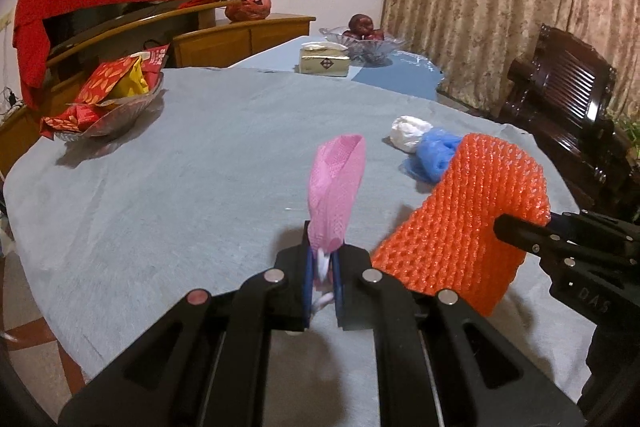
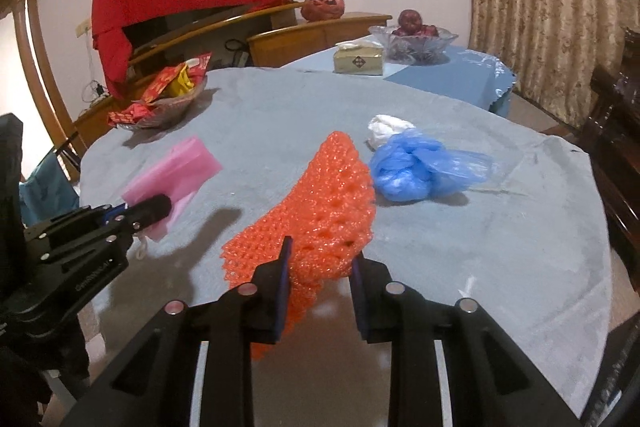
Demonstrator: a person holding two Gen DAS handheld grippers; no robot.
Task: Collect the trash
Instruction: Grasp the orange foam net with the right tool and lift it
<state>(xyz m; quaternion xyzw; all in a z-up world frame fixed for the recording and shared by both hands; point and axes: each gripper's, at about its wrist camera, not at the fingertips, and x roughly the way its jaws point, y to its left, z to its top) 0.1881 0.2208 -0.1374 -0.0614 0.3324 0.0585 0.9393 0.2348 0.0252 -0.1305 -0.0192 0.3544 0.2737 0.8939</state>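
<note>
My left gripper (image 1: 323,259) is shut on a pink foam net sleeve (image 1: 336,187), which stands up from the jaws above the grey tablecloth (image 1: 200,155). My right gripper (image 2: 320,267) is shut on an orange foam net (image 2: 332,203), lifted off the cloth. In the left wrist view the orange foam net (image 1: 460,219) hangs from the right gripper (image 1: 516,227) at the right. The right wrist view shows the left gripper (image 2: 160,205) with the pink sleeve (image 2: 176,167) at the left. A crumpled blue plastic bag (image 2: 412,167) and a white wad (image 2: 386,129) lie on the cloth beyond.
A glass dish of red and yellow snack packets (image 1: 112,99) sits at the far left of the table. A tissue box (image 1: 324,63) and a glass fruit bowl (image 1: 364,43) stand on the blue table behind. A dark wooden chair (image 1: 572,99) is at the right.
</note>
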